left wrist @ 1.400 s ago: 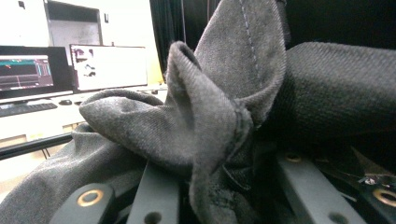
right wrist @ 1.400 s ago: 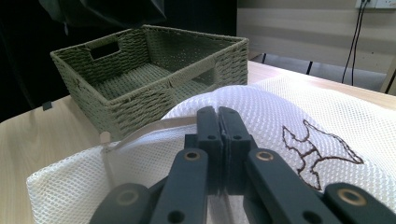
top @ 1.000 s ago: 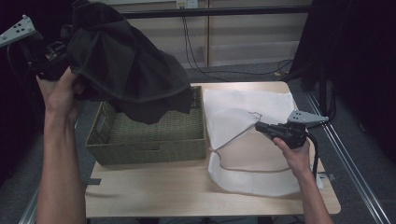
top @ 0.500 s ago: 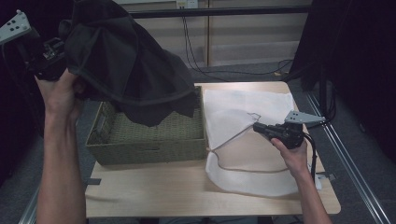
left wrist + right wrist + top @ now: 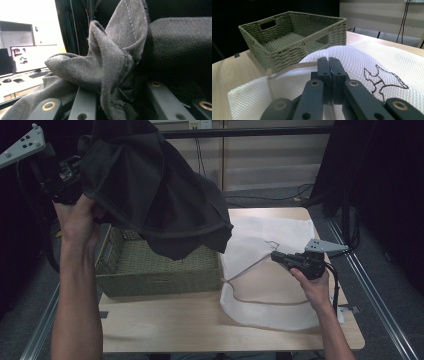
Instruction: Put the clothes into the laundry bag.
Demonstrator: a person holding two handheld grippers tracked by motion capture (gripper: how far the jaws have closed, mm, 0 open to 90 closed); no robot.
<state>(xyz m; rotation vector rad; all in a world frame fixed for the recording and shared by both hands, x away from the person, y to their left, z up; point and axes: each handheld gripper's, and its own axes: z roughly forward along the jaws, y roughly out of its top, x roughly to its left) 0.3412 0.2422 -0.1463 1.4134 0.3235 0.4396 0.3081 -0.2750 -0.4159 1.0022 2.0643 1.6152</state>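
The left gripper [image 5: 75,182], clamped on a bunched fold of one dark garment [image 5: 150,190], holds it aloft above the single woven basket [image 5: 155,275], the cloth draping rightward and down toward one white mesh laundry bag [image 5: 270,250] lying flat on the worktop [image 5: 165,325]. The right gripper [image 5: 280,258], jaws pressed together on the bag's upper layer, lifts its mouth, which opens leftward toward the basket. The garment hangs up and to the left of that opening, nearer the left hand [image 5: 80,220]; two grippers, one garment, one bag, one basket
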